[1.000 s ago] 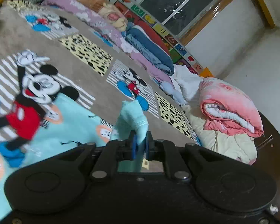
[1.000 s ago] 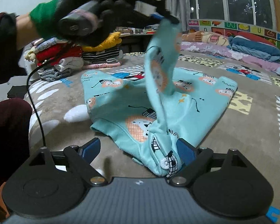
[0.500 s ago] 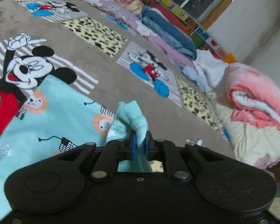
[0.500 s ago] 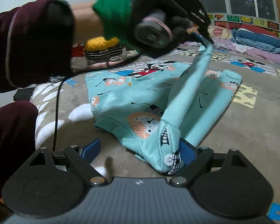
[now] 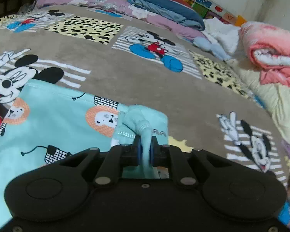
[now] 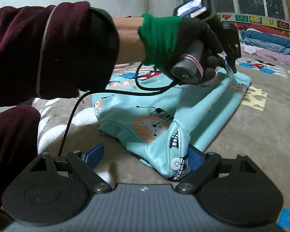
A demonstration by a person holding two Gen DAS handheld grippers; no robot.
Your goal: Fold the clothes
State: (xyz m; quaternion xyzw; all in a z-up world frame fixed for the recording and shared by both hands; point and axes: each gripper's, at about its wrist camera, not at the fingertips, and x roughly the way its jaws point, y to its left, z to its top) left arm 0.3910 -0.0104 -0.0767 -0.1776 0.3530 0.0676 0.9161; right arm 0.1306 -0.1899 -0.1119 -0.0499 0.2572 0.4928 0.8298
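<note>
The bed, covered by a brown cartoon blanket, carries the whole job. Quilts are heaped along its far side under the window, and a pink roll lies at the right end.

On the blanket lies the garment, a teal child's piece printed with lion faces. Most of it rests flat. A second ago one strip of it was hoisted high above the bed in a tall peak; now that strip slopes low, stretched from the near corner up to the far edge, so the lifted part has come down and across the body of the cloth. Judged from this, a fold is being laid over: the raised sleeve or side is being carried to the far hem and is nearly down, though not yet flat.

The left claw is clamped on a bunched hem of the garment, its blue pads pressed together on the cloth. In the right wrist view the gloved hand holding it sits low over the far edge of the cloth, where earlier it was up in the air.

The right claw stands wide apart and has not shifted. The near corner, with a white snap, lies against its right pad, but nothing squeezes it.

What remains is to lay the strip flat, let go and smooth the crease.
</note>
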